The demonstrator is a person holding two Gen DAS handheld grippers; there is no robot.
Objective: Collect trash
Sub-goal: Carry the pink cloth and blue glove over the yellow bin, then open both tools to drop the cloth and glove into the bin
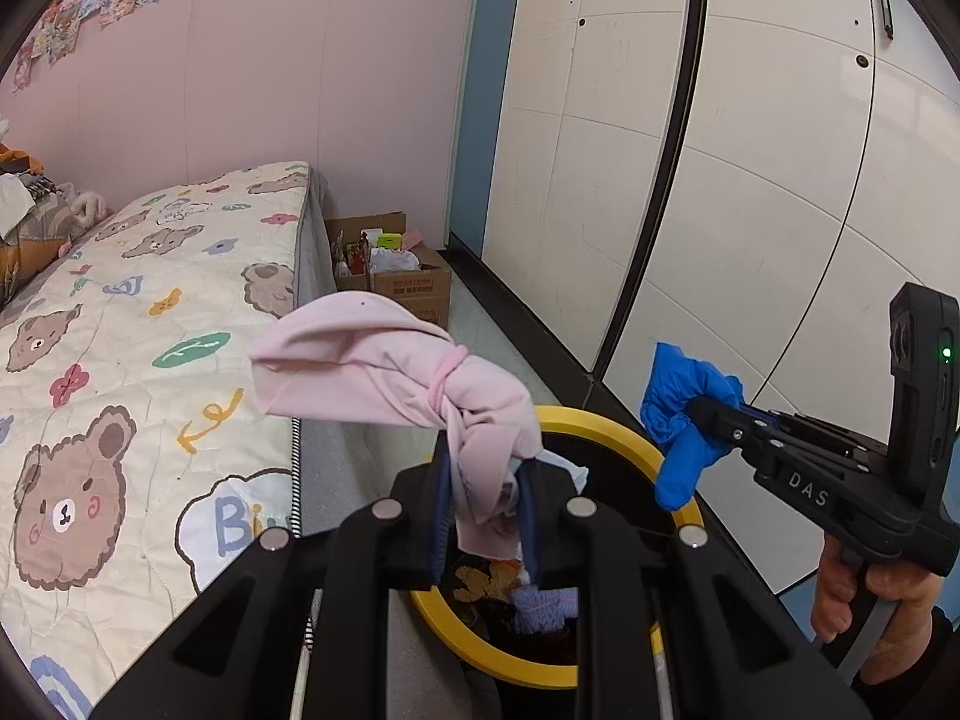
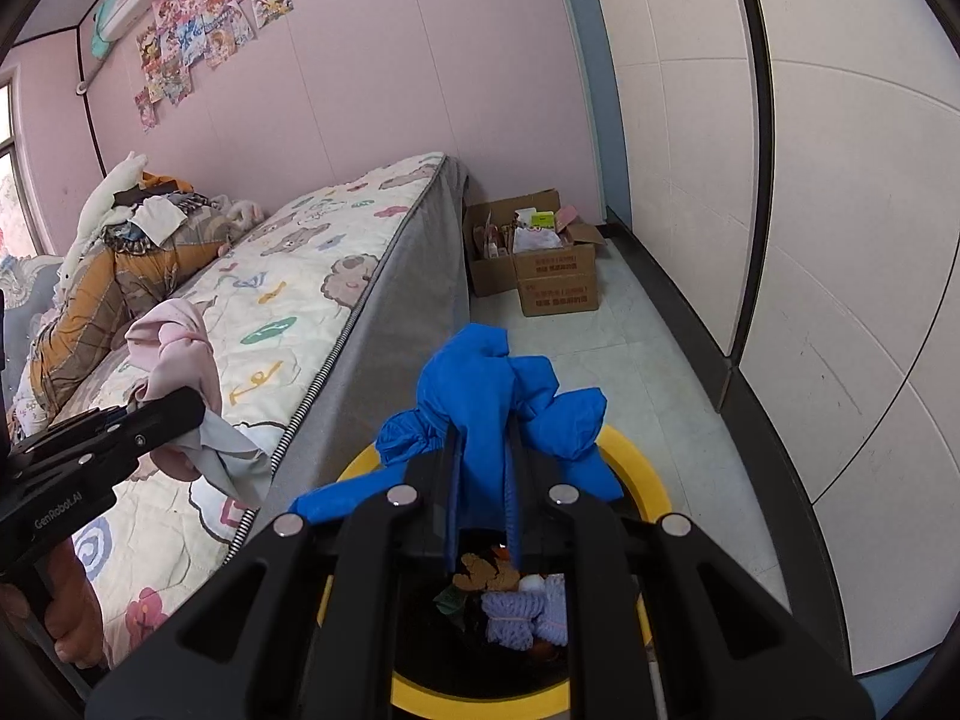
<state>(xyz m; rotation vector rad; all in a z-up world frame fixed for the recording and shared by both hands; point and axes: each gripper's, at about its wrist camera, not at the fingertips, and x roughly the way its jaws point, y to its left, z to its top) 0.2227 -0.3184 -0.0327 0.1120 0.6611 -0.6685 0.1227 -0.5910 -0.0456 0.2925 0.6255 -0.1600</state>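
Note:
My left gripper [image 1: 485,468] is shut on a knotted pink cloth [image 1: 390,372], held just above a round bin with a yellow rim [image 1: 606,420]. The right gripper [image 2: 483,438] is shut on a crumpled blue cloth [image 2: 480,384] over the same yellow-rimmed bin [image 2: 636,462]. In the left wrist view the right gripper [image 1: 696,414] and its blue cloth [image 1: 684,414] hang over the bin's right rim. The left gripper [image 2: 192,408] with the pink cloth [image 2: 180,348] shows at the left of the right wrist view. Inside the bin lie a lilac knitted piece [image 2: 516,612] and brown scraps [image 2: 486,573].
A bed with a bear-print quilt [image 1: 120,360] runs along the left, its grey side [image 2: 372,372] close to the bin. An open cardboard box [image 2: 540,264] of items stands on the floor by the pink wall. White wardrobe panels [image 1: 750,180] line the right. Clothes [image 2: 132,240] are piled on the bed's far end.

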